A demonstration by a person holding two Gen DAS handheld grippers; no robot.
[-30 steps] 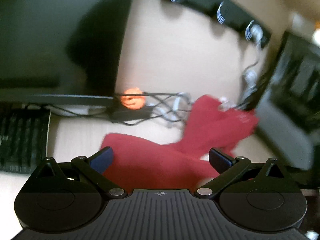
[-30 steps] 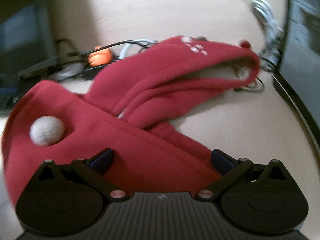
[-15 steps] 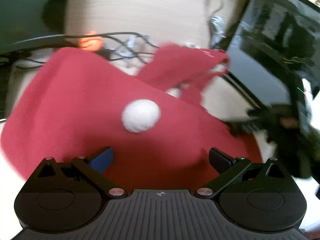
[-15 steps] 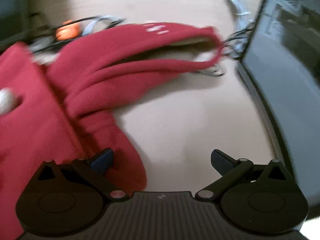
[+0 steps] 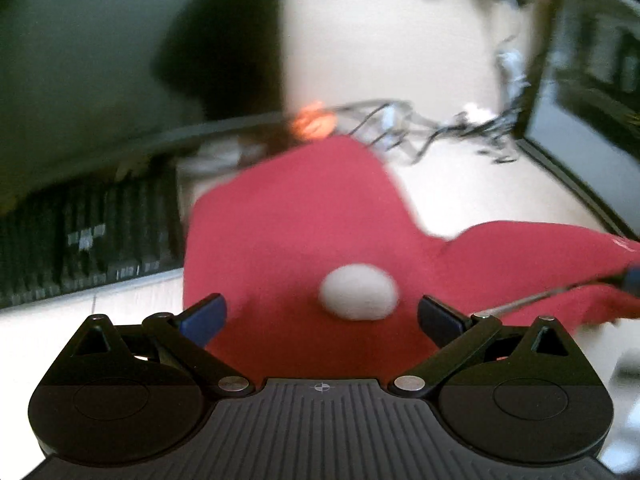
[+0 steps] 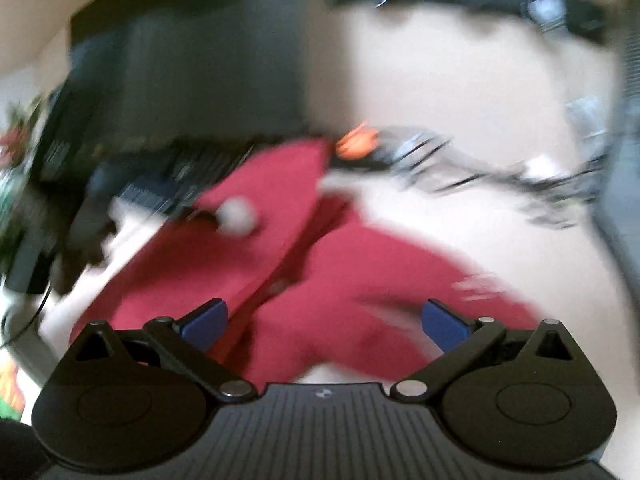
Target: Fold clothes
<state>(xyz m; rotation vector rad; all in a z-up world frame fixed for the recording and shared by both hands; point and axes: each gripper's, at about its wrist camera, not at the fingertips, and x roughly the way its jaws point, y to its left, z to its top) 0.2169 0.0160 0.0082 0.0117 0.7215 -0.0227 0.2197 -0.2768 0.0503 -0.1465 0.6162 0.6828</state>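
Observation:
A red fleece garment (image 5: 296,224) with a white pompom (image 5: 358,292) lies on the light desk. It also shows, blurred, in the right wrist view (image 6: 328,280) with its pompom (image 6: 239,215). My left gripper (image 5: 320,316) is open, just above the garment near the pompom. My right gripper (image 6: 324,322) is open over the garment's near part. The right gripper's finger reaches onto the garment's right part at the edge of the left wrist view (image 5: 624,280).
A black keyboard (image 5: 80,236) lies to the left. A monitor (image 5: 100,60) stands behind it. A tangle of cables (image 5: 420,132) and an orange object (image 5: 314,122) lie at the back. A dark screen (image 5: 592,80) stands at the right.
Both grippers have swung; the views are blurred. The garment's right part now lies nearer, toward the right, instead of stretching to the back. Both grippers stay open.

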